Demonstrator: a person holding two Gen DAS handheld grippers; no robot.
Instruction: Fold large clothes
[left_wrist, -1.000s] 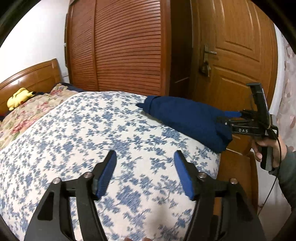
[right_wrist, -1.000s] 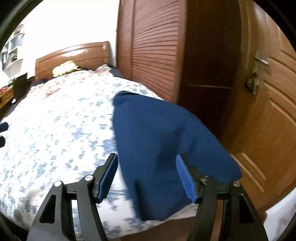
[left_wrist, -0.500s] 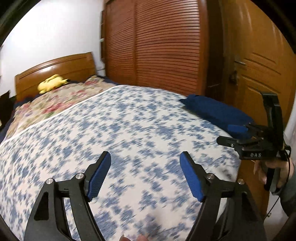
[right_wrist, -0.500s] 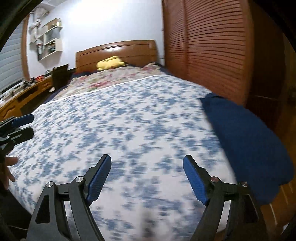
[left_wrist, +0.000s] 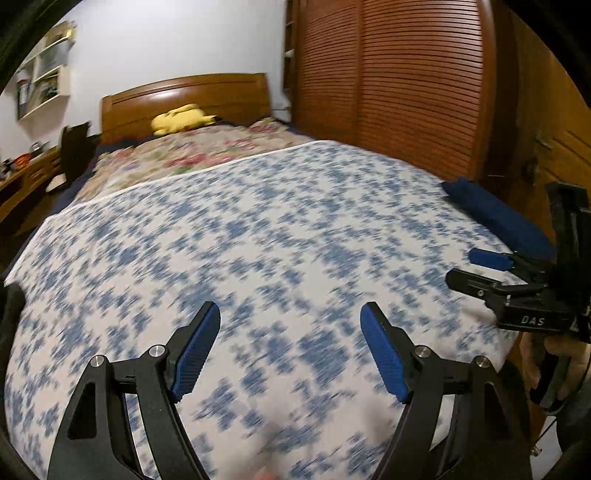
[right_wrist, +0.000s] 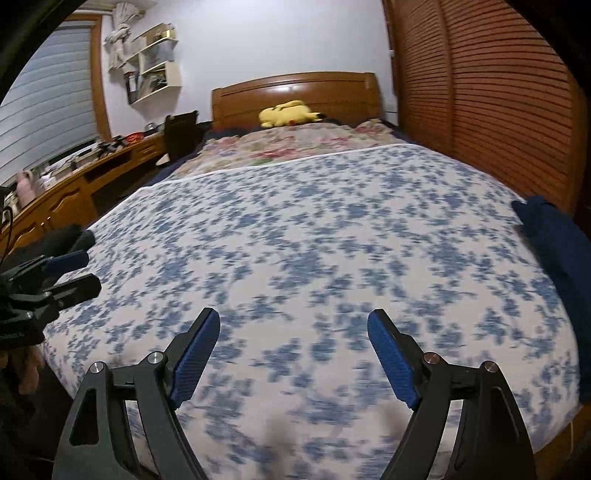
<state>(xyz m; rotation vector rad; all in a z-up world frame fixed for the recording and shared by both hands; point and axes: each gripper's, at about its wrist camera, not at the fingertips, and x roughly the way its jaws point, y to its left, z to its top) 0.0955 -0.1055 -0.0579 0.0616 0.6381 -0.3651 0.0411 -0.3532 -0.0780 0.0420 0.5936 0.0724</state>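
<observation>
A folded dark blue garment (left_wrist: 498, 218) lies at the right edge of the bed, near the foot; in the right wrist view (right_wrist: 561, 254) it sits at the far right. My left gripper (left_wrist: 290, 328) is open and empty above the blue-flowered bedspread (left_wrist: 277, 229). My right gripper (right_wrist: 293, 332) is open and empty too, over the same bedspread (right_wrist: 314, 229). Each gripper shows in the other's view: the right one (left_wrist: 476, 269) at the right edge, the left one (right_wrist: 79, 271) at the left edge.
A wooden headboard (right_wrist: 295, 88) with a yellow plush toy (right_wrist: 288, 112) stands at the far end. Slatted wardrobe doors (left_wrist: 406, 85) run along the right side. A wooden desk (right_wrist: 74, 177) and a black chair (right_wrist: 181, 134) stand on the left.
Both grippers have swung left, away from the blue garment, toward the middle of the bed. The garment has moved from between the right gripper's fingers to the frame's right edge.
</observation>
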